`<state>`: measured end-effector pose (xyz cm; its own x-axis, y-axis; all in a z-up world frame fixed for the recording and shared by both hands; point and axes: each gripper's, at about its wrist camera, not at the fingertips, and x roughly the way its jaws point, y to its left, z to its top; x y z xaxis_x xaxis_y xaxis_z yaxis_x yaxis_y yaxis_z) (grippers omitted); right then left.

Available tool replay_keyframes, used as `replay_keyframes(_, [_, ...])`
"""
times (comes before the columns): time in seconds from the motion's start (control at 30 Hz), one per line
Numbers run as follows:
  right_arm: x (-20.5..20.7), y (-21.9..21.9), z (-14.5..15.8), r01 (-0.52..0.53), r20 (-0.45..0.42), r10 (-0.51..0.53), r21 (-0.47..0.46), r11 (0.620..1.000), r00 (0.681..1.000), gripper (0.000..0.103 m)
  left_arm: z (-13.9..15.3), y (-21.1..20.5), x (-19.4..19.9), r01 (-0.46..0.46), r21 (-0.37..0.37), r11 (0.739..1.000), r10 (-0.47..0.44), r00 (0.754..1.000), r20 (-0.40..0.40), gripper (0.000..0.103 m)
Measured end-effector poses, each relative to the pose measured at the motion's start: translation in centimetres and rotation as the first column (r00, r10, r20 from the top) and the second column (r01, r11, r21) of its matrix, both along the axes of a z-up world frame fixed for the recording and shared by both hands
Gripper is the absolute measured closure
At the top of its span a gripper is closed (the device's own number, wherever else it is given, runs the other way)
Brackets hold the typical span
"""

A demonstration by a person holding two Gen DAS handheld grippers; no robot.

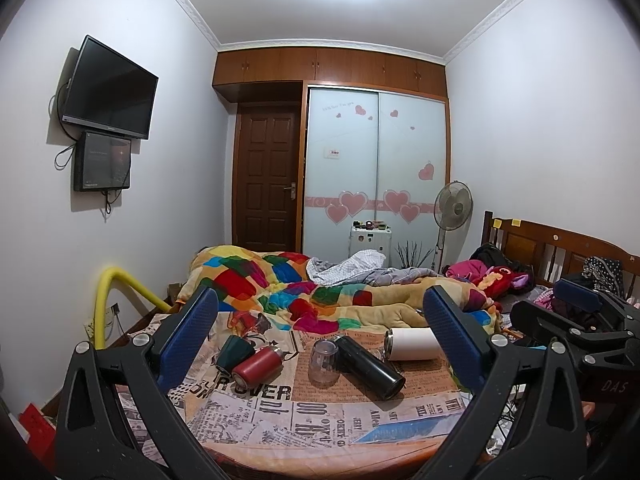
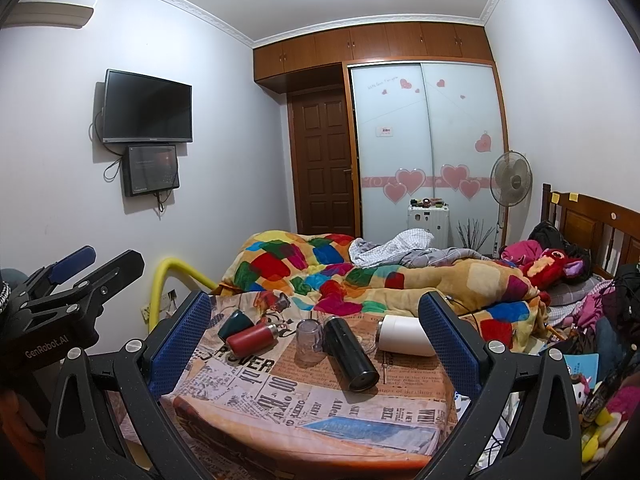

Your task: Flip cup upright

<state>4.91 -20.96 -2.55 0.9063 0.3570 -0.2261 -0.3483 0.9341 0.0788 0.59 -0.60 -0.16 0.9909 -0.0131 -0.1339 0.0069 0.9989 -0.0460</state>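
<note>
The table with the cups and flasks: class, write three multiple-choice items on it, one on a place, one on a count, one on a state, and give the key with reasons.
1. Where does the clear cup stand?
A. between the red flask and the black flask
B. right of the white flask
C. on the bed

2. How many vessels are on the table?
A. three
B. five
C. seven

3. How are both grippers?
A. shut on a flask
B. open, holding nothing
C. shut on the clear cup

Key: 1 A, red lies to its left and black to its right. 2 B, the green cup, red flask, clear cup, black flask and white flask. 3 B, the left gripper and right gripper show fingers spread wide with nothing between.
</note>
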Motion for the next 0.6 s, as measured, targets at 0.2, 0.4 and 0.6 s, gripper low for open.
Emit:
replay_keyframes(0.2, [0.04,-0.03,-0.03,-0.001,-0.001,0.001,-0.001,1.0,1.0,0.0,0.02,0.01,-0.01,-0.001,0.001,1.0,0.001,1.0,0.0,0.0])
replay_keyframes(0.4, [0.07,-0.17,-0.13,0.001,-0.004,-0.001,-0.002,1.0,1.0,0.0,-0.11,0.02,-0.05,-0.002,0.001,1.0,0.002,1.0,0.0,0.0])
replay_keyframes(0.6, [0.71,-0.4,-0.71,0.006,-0.023,-0.006,-0.008,1.0,1.0,0.0,-0.73,0.2,0.63,-0.008,0.001,1.0,0.008,1.0,-0.014,0.0])
